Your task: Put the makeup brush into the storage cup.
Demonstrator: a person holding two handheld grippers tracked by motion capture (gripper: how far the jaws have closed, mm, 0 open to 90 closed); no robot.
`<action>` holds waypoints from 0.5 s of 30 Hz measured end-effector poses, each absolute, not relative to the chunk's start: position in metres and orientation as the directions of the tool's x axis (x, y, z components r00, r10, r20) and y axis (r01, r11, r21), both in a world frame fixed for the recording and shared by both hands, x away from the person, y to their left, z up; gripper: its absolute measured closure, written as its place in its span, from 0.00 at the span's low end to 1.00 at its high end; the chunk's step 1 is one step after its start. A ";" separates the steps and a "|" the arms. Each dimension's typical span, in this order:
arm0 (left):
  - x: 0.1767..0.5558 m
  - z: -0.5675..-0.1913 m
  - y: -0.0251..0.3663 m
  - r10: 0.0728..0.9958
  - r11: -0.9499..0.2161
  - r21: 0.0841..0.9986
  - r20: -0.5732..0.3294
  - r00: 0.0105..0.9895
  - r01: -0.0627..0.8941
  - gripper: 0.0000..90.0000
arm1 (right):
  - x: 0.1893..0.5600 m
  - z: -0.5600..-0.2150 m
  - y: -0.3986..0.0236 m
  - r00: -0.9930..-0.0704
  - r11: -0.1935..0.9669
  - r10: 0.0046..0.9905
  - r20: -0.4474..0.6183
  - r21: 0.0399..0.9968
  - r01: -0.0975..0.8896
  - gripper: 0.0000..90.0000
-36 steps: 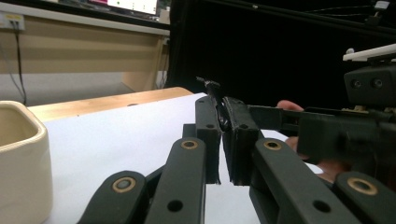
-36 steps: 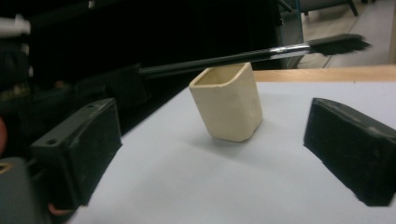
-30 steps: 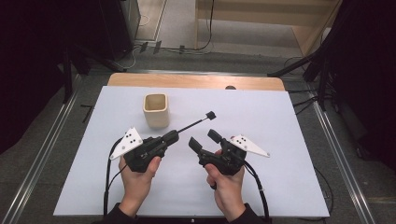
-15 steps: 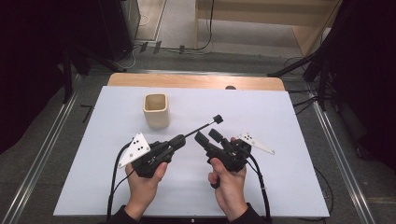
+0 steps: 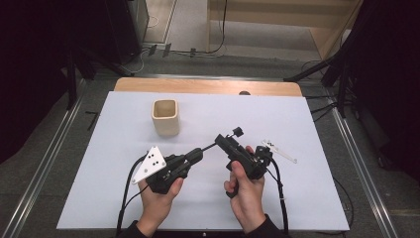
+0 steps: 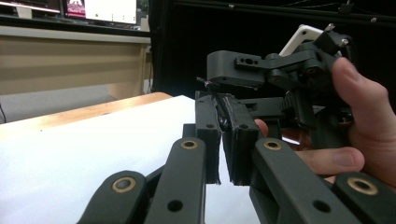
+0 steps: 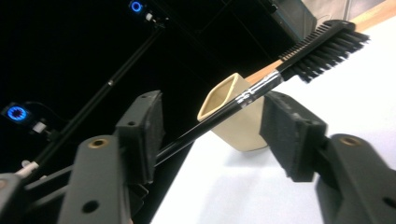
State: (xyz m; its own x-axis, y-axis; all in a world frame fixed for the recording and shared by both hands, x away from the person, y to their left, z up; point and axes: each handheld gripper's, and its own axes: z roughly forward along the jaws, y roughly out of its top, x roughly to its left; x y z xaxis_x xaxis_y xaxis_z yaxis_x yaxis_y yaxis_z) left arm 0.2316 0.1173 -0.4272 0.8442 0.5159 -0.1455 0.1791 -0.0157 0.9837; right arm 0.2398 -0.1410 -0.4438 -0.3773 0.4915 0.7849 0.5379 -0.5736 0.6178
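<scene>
1. The white table (image 5: 307, 124) carries everything; its wooden far edge (image 5: 208, 87) runs along the back, and dark floor with rails and cables lies beyond, well clear of the work.
2. Left gripper (image 5: 198, 154), centre-left in the high view, is clenched on the handle end of a thin black brush (image 5: 236, 132); the left gripper view shows its two pads pressed nearly together around that slim stem, so the brush is pinned low and angled up to the right, head offered outward; my read is a handover or a regrip.
3. Right gripper (image 5: 223, 142) sits just beside it, nosed in toward the brush; in the right gripper view its jaws stand released, one either side of the shaft, not touching it; I judge it is lining up to take hold near the silver band.
4. Cream square cup (image 5: 165, 117) stands upright beyond the left gripper, open mouth up, a likely home for the brush; nothing lies between it and the brush head.
5. A small pale flat piece (image 5: 280, 150) lies on the table right of the right hand, apart from both tools; it blocks nothing.
</scene>
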 end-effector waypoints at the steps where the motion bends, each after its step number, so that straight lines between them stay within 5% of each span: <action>1: 0.231 -0.428 0.116 0.516 -0.019 0.984 -0.142 0.845 0.177 0.96 | 0.240 -0.445 -0.142 -0.375 -0.578 0.484 0.791 0.610 0.541 0.50; 11: 0.229 -0.432 0.111 0.503 -0.032 0.984 -0.136 0.853 0.176 0.96 | 0.243 -0.450 -0.147 -0.350 -0.604 0.437 0.828 0.559 0.569 0.66; 14: 0.232 -0.433 0.111 0.481 -0.047 0.979 -0.150 0.864 0.196 0.96 | 0.242 -0.452 -0.149 -0.363 -0.619 0.388 0.847 0.531 0.579 0.80; 15: 0.240 -0.435 0.109 0.438 -0.091 0.962 -0.194 0.878 0.258 0.91 | 0.241 -0.452 -0.153 -0.399 -0.629 0.361 0.843 0.536 0.563 0.95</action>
